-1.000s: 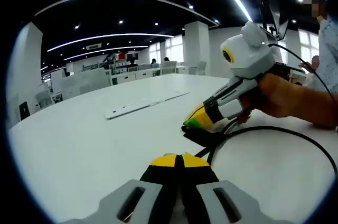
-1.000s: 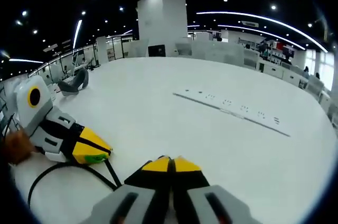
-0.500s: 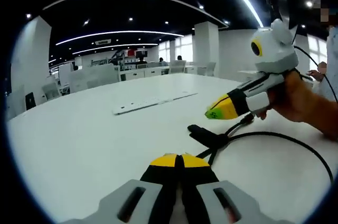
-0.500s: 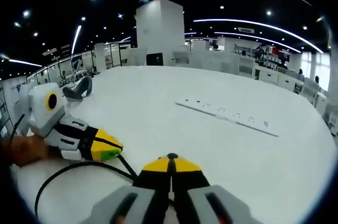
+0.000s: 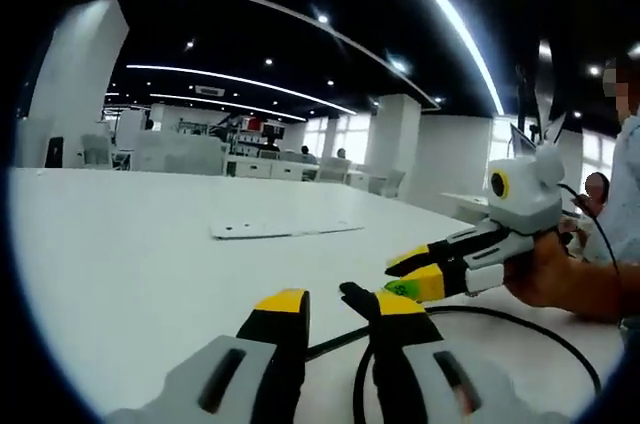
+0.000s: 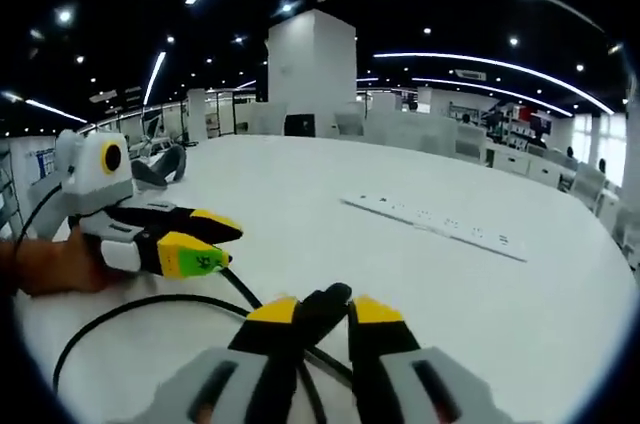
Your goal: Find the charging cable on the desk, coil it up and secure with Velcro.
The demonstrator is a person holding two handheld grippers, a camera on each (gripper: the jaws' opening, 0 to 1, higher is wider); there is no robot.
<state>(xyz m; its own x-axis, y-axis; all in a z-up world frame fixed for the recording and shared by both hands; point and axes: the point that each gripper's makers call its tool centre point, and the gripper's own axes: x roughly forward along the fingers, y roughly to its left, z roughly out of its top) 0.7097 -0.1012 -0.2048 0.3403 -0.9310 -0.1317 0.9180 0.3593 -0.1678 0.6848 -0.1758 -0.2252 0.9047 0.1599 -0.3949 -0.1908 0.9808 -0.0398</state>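
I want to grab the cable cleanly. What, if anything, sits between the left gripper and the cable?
Nothing visible. The black cable lies on the bare white desk and runs right up between the open left gripper's tips. The right gripper hovers just beyond, beside the cable, not blocking it.

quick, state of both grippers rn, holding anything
Left gripper: open, jaws astride the black charging cable, not clamped on it.
Right gripper: open, the cable's black end between its jaws, not clamped.
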